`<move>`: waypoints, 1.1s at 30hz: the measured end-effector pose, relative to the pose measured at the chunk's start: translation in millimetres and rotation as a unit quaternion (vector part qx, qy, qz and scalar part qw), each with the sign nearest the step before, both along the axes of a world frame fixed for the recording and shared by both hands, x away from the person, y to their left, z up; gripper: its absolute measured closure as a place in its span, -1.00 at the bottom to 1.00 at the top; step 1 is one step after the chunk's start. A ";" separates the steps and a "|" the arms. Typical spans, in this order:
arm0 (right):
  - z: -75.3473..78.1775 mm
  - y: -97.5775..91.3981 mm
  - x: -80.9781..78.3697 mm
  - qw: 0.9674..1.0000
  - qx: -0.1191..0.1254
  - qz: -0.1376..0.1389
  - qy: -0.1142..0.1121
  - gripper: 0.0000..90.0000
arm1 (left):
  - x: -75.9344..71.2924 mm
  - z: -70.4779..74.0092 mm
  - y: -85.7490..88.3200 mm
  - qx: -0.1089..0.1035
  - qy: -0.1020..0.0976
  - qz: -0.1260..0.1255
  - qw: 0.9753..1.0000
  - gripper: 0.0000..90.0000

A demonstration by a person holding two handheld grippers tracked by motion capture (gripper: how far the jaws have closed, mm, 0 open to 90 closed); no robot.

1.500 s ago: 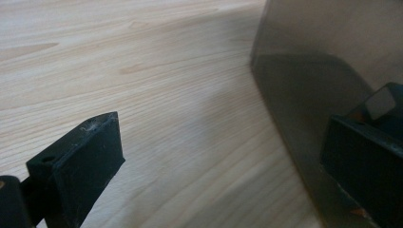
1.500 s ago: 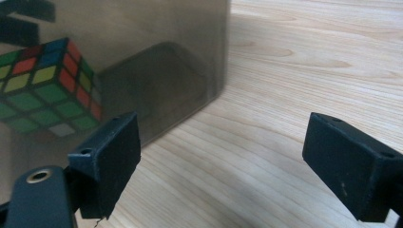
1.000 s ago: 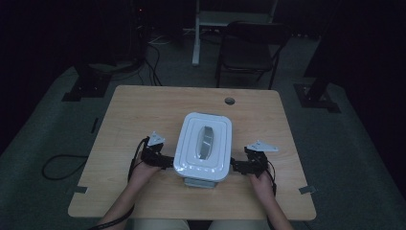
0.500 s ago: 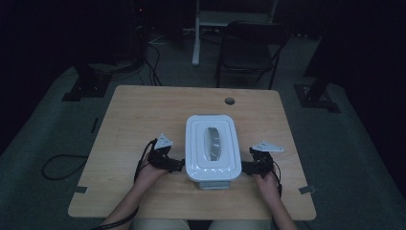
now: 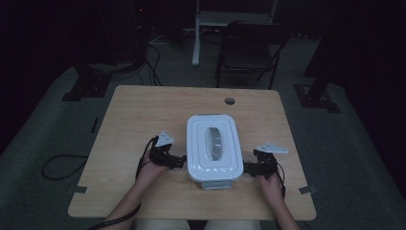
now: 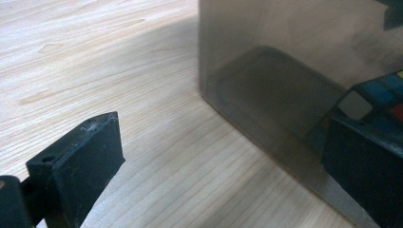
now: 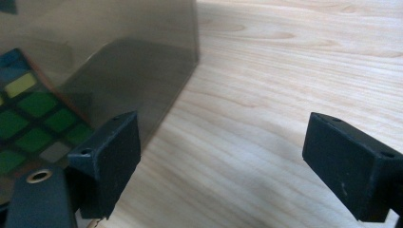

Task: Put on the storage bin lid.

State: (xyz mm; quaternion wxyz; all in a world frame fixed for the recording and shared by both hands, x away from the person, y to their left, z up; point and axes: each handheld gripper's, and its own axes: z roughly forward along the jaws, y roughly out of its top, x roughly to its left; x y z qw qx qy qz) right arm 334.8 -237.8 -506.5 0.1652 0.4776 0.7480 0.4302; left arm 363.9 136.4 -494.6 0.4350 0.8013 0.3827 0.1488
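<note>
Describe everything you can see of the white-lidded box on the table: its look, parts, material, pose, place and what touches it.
The box is rectangular with rounded corners, standing upright on the wooden table, near its front middle. Its white lid has a recessed oval handle on top. The walls look like smoky translucent plastic; the gripper views show a colourful puzzle cube through them. The left tongs and right tongs sit open at its two sides, apparently against the walls.

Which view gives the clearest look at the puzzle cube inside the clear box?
The right gripper view: the cube shows green, yellow and grey stickers through the box wall. The left gripper view catches one dim corner behind a jaw. In the high view the white lid covers the box, so the cube is hidden.
</note>
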 end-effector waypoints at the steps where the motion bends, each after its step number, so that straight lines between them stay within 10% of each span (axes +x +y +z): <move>1: -0.6 0.8 -0.7 1.000 0.001 0.004 0.001 -0.72 | 0.2 0.1 0.1 -0.001 0.001 0.001 1.000 -0.97; 33: -7.1 3.6 -3.5 1.000 -0.018 0.007 -0.001 -0.73 | -5.2 -0.4 21.3 0.012 -0.008 0.017 1.000 -0.97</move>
